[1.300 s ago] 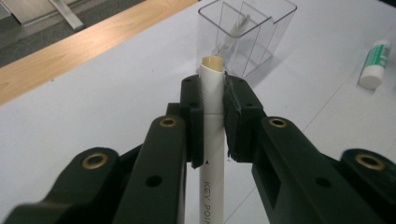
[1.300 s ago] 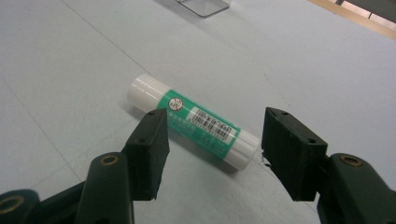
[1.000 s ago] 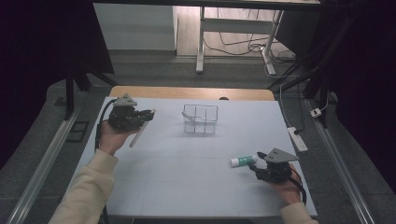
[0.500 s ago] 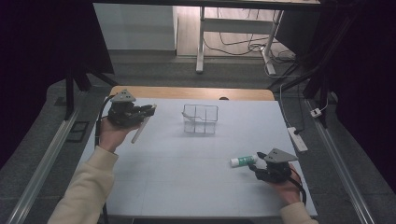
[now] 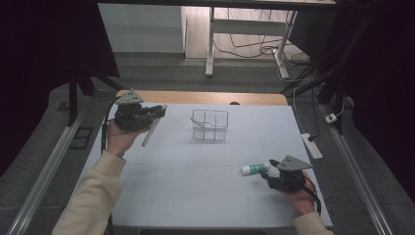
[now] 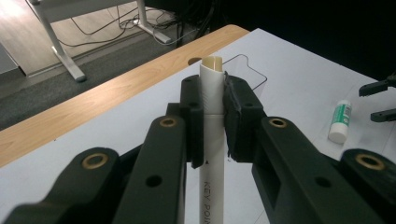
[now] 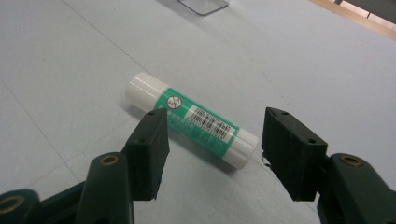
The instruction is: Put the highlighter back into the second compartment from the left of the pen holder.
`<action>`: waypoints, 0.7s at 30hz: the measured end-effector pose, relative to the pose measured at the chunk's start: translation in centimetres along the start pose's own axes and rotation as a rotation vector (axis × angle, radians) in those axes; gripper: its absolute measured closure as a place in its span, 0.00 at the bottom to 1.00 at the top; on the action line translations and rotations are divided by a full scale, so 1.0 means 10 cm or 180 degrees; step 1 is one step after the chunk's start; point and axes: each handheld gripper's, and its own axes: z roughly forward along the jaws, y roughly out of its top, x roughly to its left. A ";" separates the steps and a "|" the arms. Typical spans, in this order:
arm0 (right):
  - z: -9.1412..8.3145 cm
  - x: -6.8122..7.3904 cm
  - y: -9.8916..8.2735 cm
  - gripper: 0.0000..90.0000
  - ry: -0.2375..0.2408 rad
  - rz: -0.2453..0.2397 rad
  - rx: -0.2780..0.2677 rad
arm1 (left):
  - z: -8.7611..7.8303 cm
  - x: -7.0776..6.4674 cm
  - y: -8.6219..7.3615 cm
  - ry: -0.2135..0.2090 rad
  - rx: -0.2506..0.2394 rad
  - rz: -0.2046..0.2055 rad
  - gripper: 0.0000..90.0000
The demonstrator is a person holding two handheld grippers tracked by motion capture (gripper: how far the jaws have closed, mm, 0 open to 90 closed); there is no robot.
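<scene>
My left gripper (image 5: pixel 157 113) (image 6: pixel 214 93) is held above the table's far left, shut on a white marker pen (image 5: pixel 150 131) (image 6: pixel 212 140). The pen runs lengthwise between the pads, with its tip sticking out past them. At the near right, my right gripper (image 5: pixel 266 172) (image 7: pixel 215 135) rests low on the table, open. A green-and-white glue stick (image 5: pixel 254 169) (image 7: pixel 191 119) lies flat and crosswise just ahead of its fingertips, and neither pad presses on it. The glue stick (image 6: pixel 340 120) and the right gripper (image 6: pixel 379 100) also appear far off in the left gripper view.
A clear plastic basket (image 5: pixel 210 125) (image 6: pixel 247 67) stands at the far middle of the pale blue table mat (image 5: pixel 195 191). A wooden strip (image 5: pixel 205 98) runs along the far edge. A white power strip (image 5: pixel 313 145) lies off the right edge.
My left gripper has drifted slightly up and toward the far side with the pen still in it. The right gripper and the glue stick have stayed where they were.
</scene>
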 end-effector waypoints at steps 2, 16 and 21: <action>0.00 0.00 0.00 0.45 -0.0001 0.0008 -0.0006 | 0.00 -0.01 0.01 -0.0016 -0.0017 -0.0003 0.88; -0.01 0.00 0.00 0.45 -0.0001 0.0004 -0.0001 | 0.08 -0.08 0.10 -0.0087 -0.0073 0.0019 0.88; -0.01 0.00 0.00 0.45 -0.0001 0.0001 -0.0005 | 0.11 -0.12 0.13 -0.0109 -0.0092 0.0044 0.88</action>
